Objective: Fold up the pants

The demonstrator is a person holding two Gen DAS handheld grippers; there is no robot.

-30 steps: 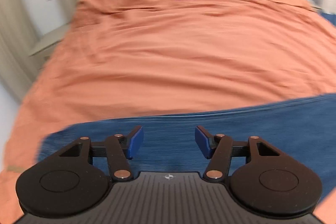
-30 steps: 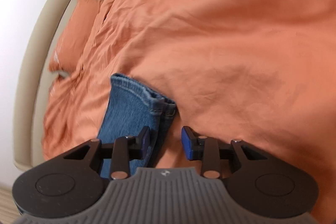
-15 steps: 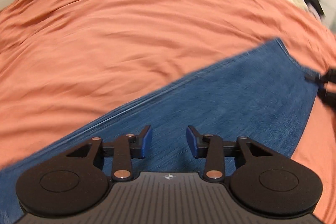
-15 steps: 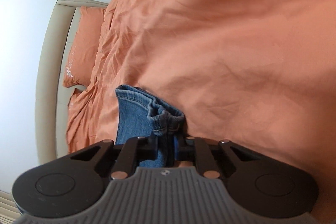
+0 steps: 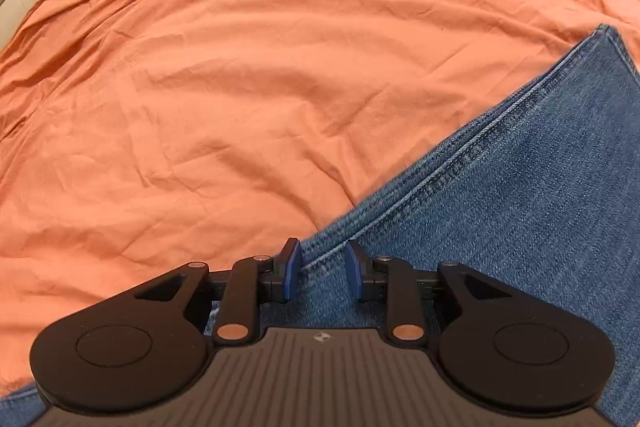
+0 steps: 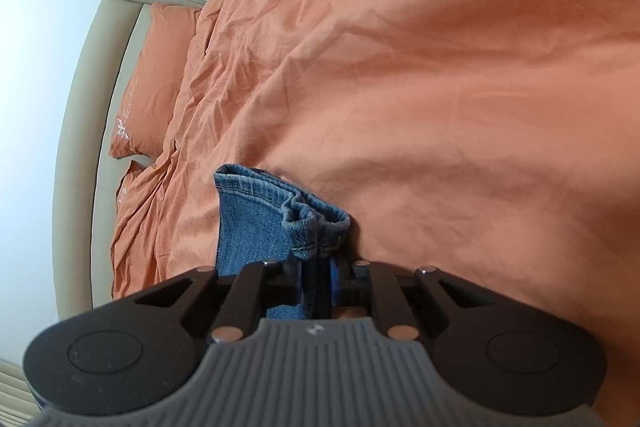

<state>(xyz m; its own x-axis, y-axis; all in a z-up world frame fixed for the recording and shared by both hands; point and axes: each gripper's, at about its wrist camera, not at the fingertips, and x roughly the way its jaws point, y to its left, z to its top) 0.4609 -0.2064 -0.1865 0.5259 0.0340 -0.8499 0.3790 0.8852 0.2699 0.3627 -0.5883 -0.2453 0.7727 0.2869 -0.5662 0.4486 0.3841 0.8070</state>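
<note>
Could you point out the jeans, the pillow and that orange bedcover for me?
jeans (image 5: 520, 211): left wrist view, on the flat denim leg beside the side seam.
pillow (image 6: 156, 79): right wrist view, on the middle of its orange case.
orange bedcover (image 5: 240, 67): left wrist view, on the wrinkled open stretch.

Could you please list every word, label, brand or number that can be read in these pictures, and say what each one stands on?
No text can be read in either view.
Pillow: a pale embroidered mark near its lower edge, too small and blurred to read.
Left hand-held gripper: a small round emblem on the ribbed body, no letters.
Right hand-held gripper: a similar small emblem, no letters.
Jeans: no label visible.
</note>
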